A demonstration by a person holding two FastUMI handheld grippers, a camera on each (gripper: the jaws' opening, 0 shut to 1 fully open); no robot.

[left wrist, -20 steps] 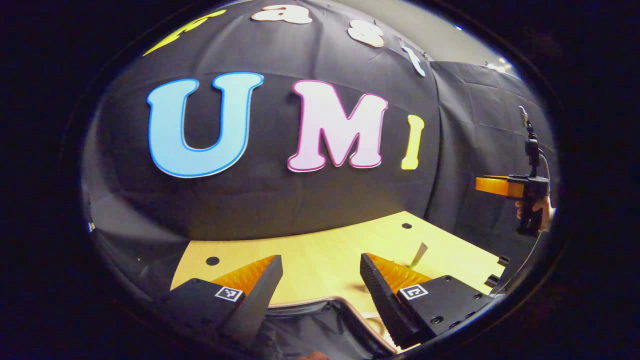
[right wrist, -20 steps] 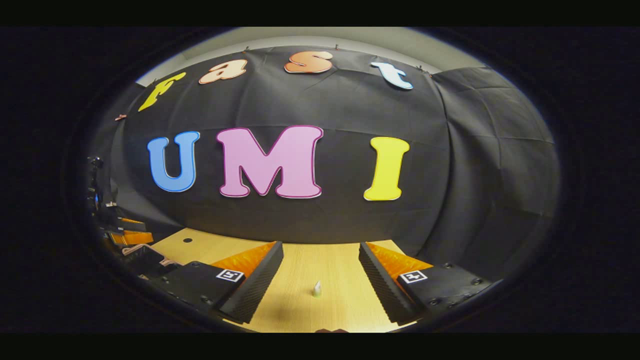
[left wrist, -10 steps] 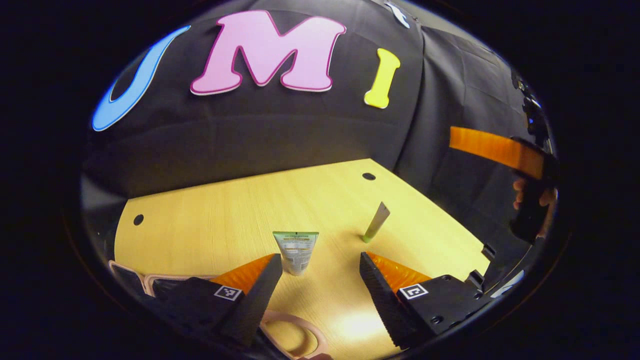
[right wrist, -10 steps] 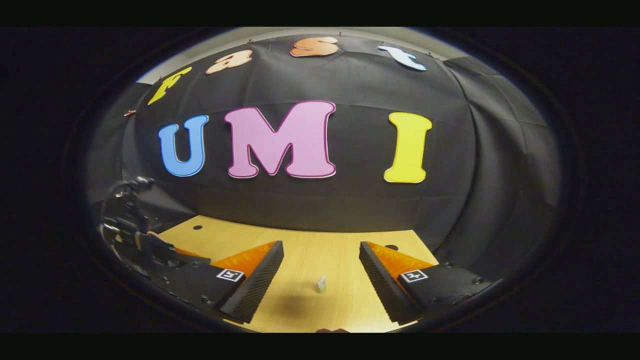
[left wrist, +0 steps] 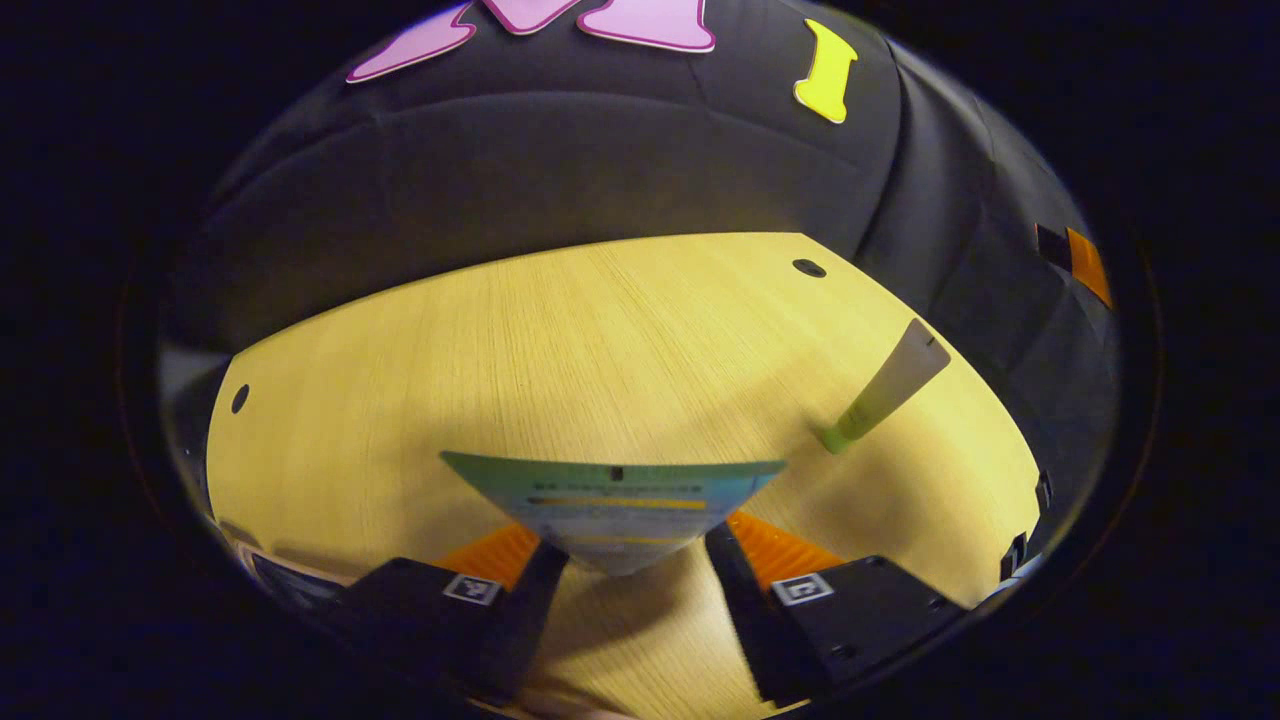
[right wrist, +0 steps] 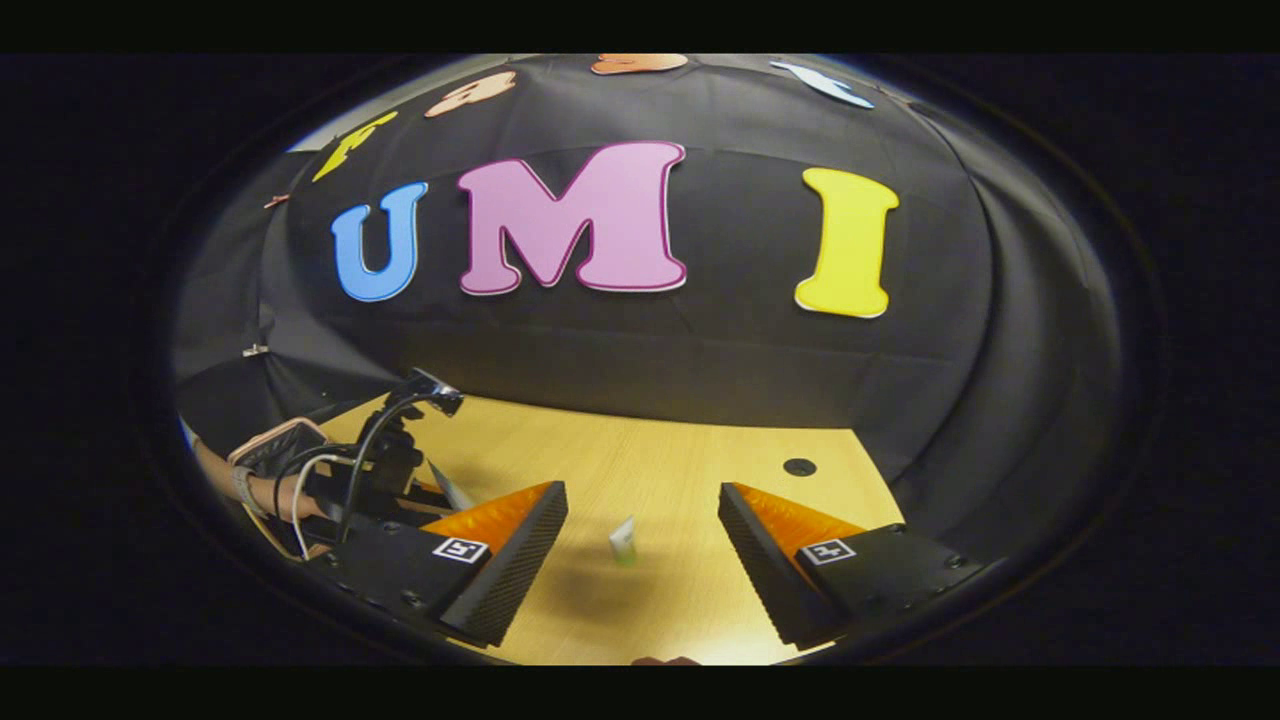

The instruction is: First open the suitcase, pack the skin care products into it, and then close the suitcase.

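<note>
A teal skin care tube (left wrist: 612, 505) stands cap-down on the wooden table (left wrist: 600, 330), its wide crimped end up. My left gripper (left wrist: 635, 545) is open around its lower part, one finger on each side, with no clear contact. A slim tube with a green cap (left wrist: 885, 385) stands farther right on the table. In the right gripper view that slim tube (right wrist: 623, 540) stands ahead of my open right gripper (right wrist: 640, 490), which holds nothing. The left gripper (right wrist: 385, 470) and the hand holding it show at the left, by the pink-rimmed suitcase (right wrist: 280, 440).
The table has small round holes (left wrist: 808, 268) near its far corners. Black cloth walls close in the back and right sides. A piece of the right gripper (left wrist: 1085, 265) shows at the far right edge of the left gripper view.
My left gripper has tipped down and moved forward from over the suitcase, so the teal tube now stands between its fingers. My right gripper has drifted slightly toward the slim tube.
</note>
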